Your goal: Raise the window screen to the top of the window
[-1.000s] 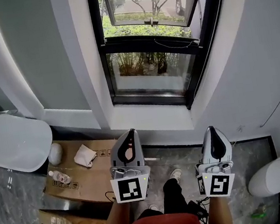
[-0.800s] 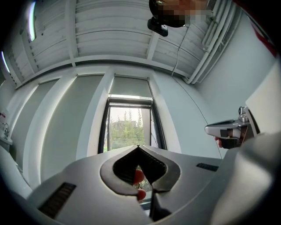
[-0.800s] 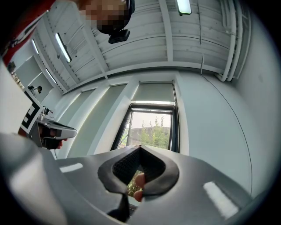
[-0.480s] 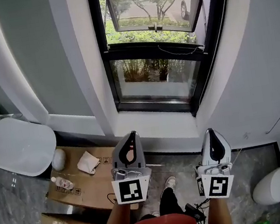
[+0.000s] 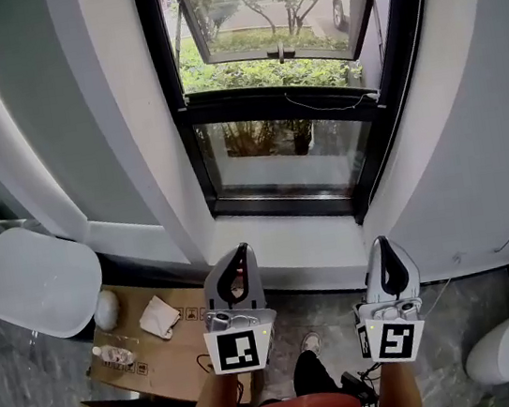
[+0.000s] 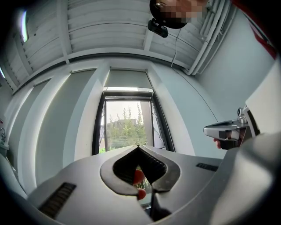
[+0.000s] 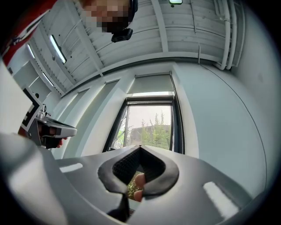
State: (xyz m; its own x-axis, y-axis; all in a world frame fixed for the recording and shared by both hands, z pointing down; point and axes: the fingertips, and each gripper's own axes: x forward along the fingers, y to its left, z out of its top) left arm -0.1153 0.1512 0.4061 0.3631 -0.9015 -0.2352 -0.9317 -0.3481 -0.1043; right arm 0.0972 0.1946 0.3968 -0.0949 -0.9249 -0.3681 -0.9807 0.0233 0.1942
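Window screen (image 5: 277, 100), judged to end at the dark cross rail with a thin cord, is to be approached squarely. The jaws should be opened before contact, and the rail gripped near its middle and lifted evenly so that binding is avoided. Left gripper (image 5: 240, 251) and right gripper (image 5: 378, 244) are closed with nothing between the jaws. Both are held on the room side of the window sill (image 5: 284, 241); the rail is set well above that sill, apart from both

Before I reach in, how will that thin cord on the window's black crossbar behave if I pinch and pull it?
The cord sags in a loose curve along the crossbar, so it is probably limp and light. It looks very thin, so it may slip out of a pinch. Whether pulling it moves anything, I cannot tell.
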